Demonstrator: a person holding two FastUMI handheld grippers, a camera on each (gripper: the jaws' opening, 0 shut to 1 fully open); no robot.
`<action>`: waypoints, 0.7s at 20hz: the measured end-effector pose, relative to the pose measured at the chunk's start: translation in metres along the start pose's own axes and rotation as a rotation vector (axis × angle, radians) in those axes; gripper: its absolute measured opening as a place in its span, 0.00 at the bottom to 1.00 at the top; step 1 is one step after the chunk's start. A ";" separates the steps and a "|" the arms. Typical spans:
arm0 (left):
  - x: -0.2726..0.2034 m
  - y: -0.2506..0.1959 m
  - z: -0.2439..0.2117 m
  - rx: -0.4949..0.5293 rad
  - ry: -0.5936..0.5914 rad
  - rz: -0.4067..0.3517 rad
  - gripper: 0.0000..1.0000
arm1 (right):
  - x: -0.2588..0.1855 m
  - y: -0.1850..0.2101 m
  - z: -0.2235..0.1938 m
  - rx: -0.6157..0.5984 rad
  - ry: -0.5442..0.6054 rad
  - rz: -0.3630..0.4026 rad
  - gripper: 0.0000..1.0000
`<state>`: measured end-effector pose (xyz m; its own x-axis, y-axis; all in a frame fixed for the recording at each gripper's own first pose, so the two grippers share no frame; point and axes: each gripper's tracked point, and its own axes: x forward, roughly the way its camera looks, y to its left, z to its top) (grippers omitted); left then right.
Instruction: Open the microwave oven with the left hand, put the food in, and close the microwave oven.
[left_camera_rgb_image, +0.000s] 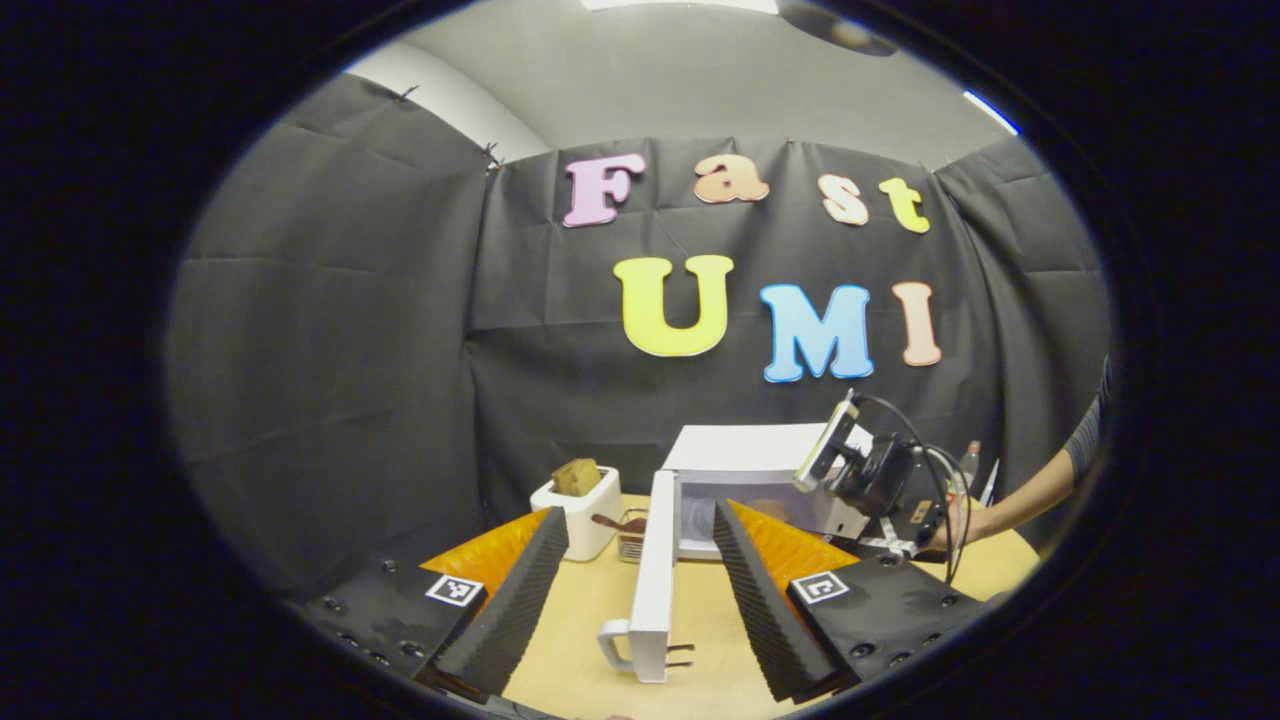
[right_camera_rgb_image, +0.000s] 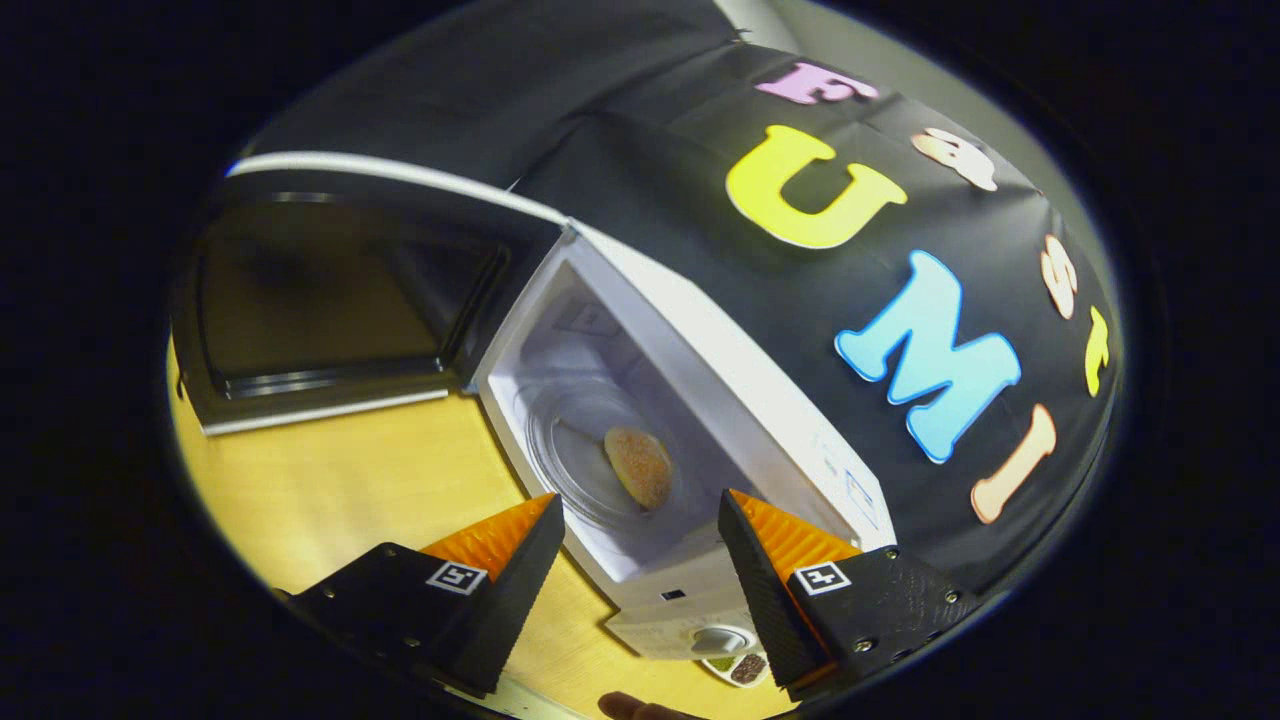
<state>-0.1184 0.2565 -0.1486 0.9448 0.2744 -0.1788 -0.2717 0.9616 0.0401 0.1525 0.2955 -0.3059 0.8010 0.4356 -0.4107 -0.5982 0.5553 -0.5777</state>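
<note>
- Lower left of the left gripper view: the left gripper (left_camera_rgb_image: 640, 590) has its 2 fingers spread apart with nothing pressed between them, a fair stance for reaching the door.
- Left of centre there, a white toaster (left_camera_rgb_image: 577, 510) stands on the wooden table (left_camera_rgb_image: 700, 630), a brown slice poking from its slot.
- Centre: the microwave door (left_camera_rgb_image: 652, 570) juts edge-on between the fingers, touching neither, its handle (left_camera_rgb_image: 615, 640) nearest; it is swung wide so the cavity is reachable.
- Right: the right gripper (left_camera_rgb_image: 860, 470), held by a hand (left_camera_rgb_image: 965, 520), hovers before the microwave oven (left_camera_rgb_image: 750, 480).
- In the right gripper view, the right gripper (right_camera_rgb_image: 640, 575) is spread wide and empty; the food (right_camera_rgb_image: 638, 465) lies on the glass turntable (right_camera_rgb_image: 590, 450) inside, so closing the door looks to be what remains.
</note>
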 end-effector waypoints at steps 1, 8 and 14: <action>0.004 -0.005 -0.001 -0.010 -0.001 -0.021 0.96 | -0.015 0.003 0.009 0.041 -0.020 0.039 0.96; 0.028 -0.008 -0.004 -0.100 -0.024 -0.077 0.96 | -0.099 -0.014 0.036 0.265 -0.079 0.031 0.96; 0.043 0.008 -0.026 -0.115 0.006 -0.109 0.96 | -0.159 -0.048 0.054 0.409 -0.140 -0.103 0.96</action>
<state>-0.0845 0.2762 -0.1815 0.9689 0.1682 -0.1816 -0.1872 0.9779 -0.0929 0.0528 0.2377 -0.1747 0.8627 0.4398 -0.2496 -0.4983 0.8231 -0.2724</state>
